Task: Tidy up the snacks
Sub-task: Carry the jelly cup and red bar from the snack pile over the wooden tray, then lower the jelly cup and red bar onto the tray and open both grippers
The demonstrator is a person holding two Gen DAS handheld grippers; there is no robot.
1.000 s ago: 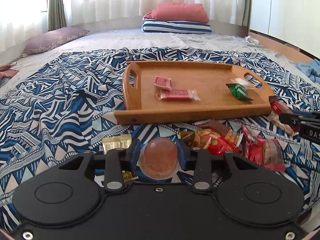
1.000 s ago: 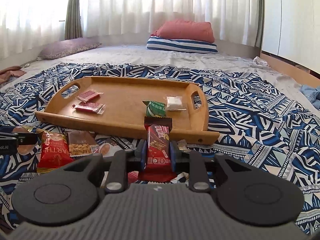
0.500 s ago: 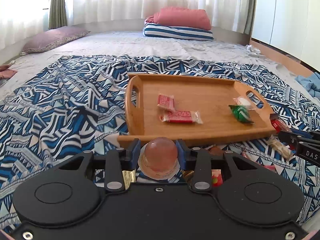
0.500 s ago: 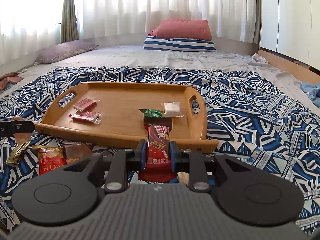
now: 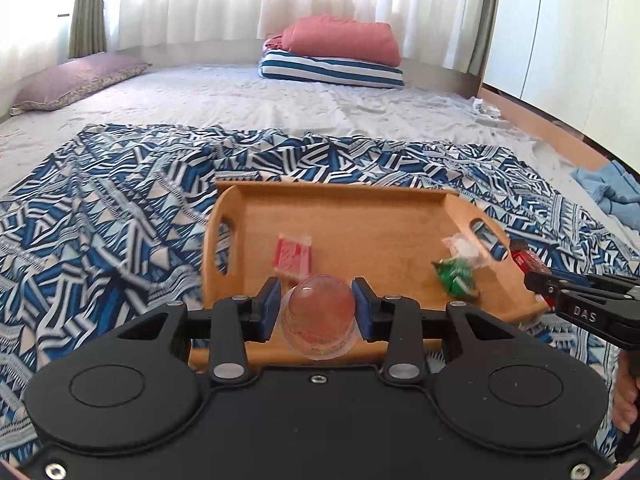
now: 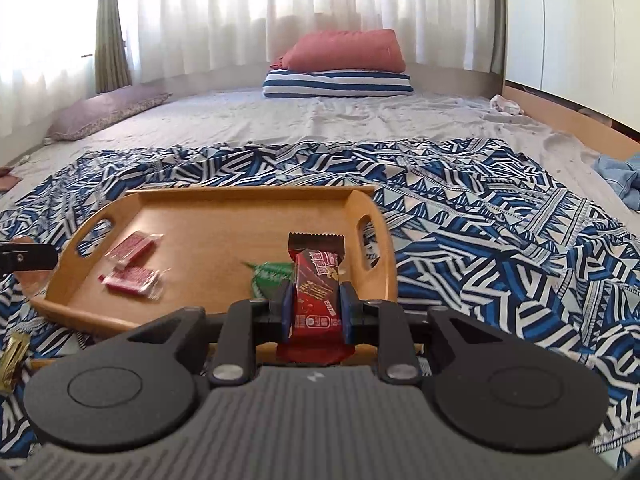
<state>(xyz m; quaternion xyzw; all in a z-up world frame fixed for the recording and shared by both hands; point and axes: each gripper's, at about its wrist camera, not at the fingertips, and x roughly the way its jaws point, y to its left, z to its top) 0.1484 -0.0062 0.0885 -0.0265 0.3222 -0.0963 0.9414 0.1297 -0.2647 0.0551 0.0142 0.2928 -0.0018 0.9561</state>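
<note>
Over the patterned blanket the wooden tray now looks closer, so both hands have probably advanced to drop snacks: left gripper clamped on a jelly cup, right gripper on a red bar.

Two fisheye views, each looking forward and slightly downward along a handheld gripper, close above a patterned blanket. The left wrist view faces the wooden tray from its near left; the right wrist view faces it from its near right. Both share the tray and far pillows.
</note>
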